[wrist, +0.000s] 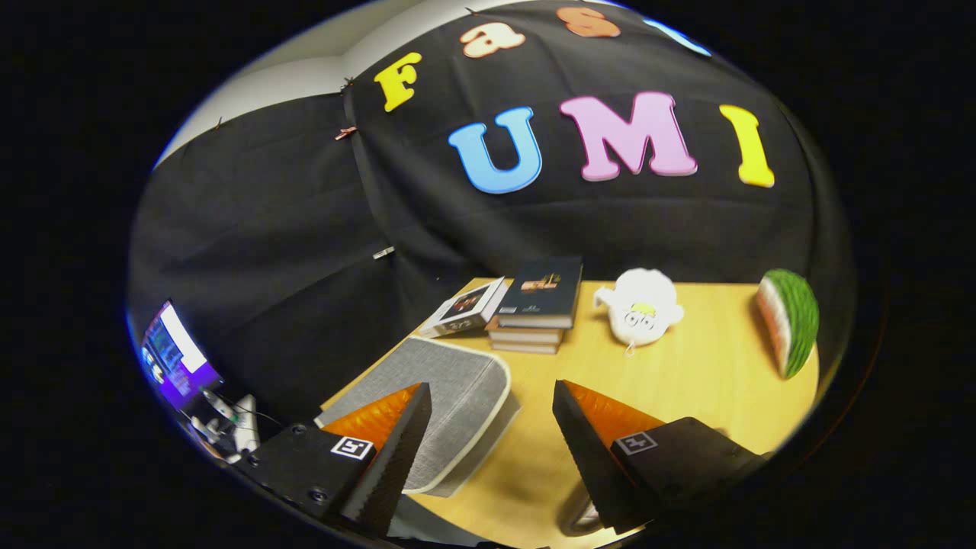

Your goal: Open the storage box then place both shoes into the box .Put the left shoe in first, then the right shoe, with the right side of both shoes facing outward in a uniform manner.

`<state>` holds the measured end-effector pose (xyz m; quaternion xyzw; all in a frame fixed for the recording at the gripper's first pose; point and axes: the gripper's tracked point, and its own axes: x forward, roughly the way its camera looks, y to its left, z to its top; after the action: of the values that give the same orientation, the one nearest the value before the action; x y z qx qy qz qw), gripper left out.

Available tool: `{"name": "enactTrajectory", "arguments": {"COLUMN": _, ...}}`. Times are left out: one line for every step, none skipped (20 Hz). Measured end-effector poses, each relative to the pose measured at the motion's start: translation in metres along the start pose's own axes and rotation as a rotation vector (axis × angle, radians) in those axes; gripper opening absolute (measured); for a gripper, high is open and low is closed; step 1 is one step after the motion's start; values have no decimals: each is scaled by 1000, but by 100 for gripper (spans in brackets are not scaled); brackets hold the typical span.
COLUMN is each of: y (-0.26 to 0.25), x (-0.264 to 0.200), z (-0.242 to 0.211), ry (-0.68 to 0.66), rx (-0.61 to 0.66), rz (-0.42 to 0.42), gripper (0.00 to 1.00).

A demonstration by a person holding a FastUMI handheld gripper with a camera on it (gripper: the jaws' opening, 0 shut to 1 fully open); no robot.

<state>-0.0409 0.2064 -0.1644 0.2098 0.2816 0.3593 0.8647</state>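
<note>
The claw (488, 427) is released, its fingers spread wide and gripping nothing above the wooden table (686, 381). The grey storage box (450, 396), lid shut, lies under the left finger at ten o'clock. Stacked books (537, 313) sit beyond at twelve.

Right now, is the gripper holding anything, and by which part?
Nothing. The gripper is open, its fingers apart over the table, with the grey storage box just ahead between them, untouched.
</note>
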Motion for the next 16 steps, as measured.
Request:
{"name": "enactTrajectory", "arguments": {"y": 4, "x": 3, "z": -12, "ry": 32, "rx": 59, "rz": 28, "gripper": 99}}
{"name": "enactTrajectory", "arguments": {"y": 6, "x": 9, "z": -23, "ry": 61, "rx": 121, "rz": 50, "gripper": 99}}
{"name": "enactTrajectory", "arguments": {"y": 8, "x": 15, "z": -33, "ry": 89, "rx": 184, "rz": 74, "gripper": 98}}
{"name": "enactTrajectory", "arguments": {"y": 9, "x": 20, "z": -44, "ry": 120, "rx": 242, "rz": 90, "gripper": 99}}
{"name": "enactTrajectory", "arguments": {"y": 9, "x": 24, "z": -56, "ry": 147, "rx": 296, "rz": 100, "gripper": 98}}
{"name": "enactTrajectory", "arguments": {"y": 8, "x": 28, "z": -67, "ry": 168, "rx": 344, "rz": 107, "gripper": 98}}
{"name": "enactTrajectory", "arguments": {"y": 7, "x": 33, "z": -78, "ry": 195, "rx": 390, "rz": 116, "gripper": 98}}
{"name": "enactTrajectory", "arguments": {"y": 7, "x": 37, "z": -89, "ry": 222, "rx": 436, "rz": 125, "gripper": 98}}
{"name": "enactTrajectory", "arguments": {"y": 8, "x": 39, "z": -97, "ry": 242, "rx": 484, "rz": 140, "gripper": 98}}
{"name": "enactTrajectory", "arguments": {"y": 10, "x": 43, "z": -103, "ry": 259, "rx": 531, "rz": 155, "gripper": 98}}
{"name": "enactTrajectory", "arguments": {"y": 12, "x": 48, "z": -108, "ry": 271, "rx": 578, "rz": 173, "gripper": 98}}
{"name": "enactTrajectory", "arguments": {"y": 14, "x": 53, "z": -113, "ry": 285, "rx": 623, "rz": 186, "gripper": 98}}
{"name": "enactTrajectory", "arguments": {"y": 15, "x": 57, "z": -118, "ry": 296, "rx": 665, "rz": 197, "gripper": 98}}
{"name": "enactTrajectory", "arguments": {"y": 18, "x": 59, "z": -120, "ry": 304, "rx": 713, "rz": 216, "gripper": 98}}
{"name": "enactTrajectory", "arguments": {"y": 21, "x": 60, "z": -121, "ry": 311, "rx": 763, "rz": 232, "gripper": 97}}
{"name": "enactTrajectory", "arguments": {"y": 24, "x": 62, "z": -122, "ry": 324, "rx": 807, "rz": 248, "gripper": 96}}
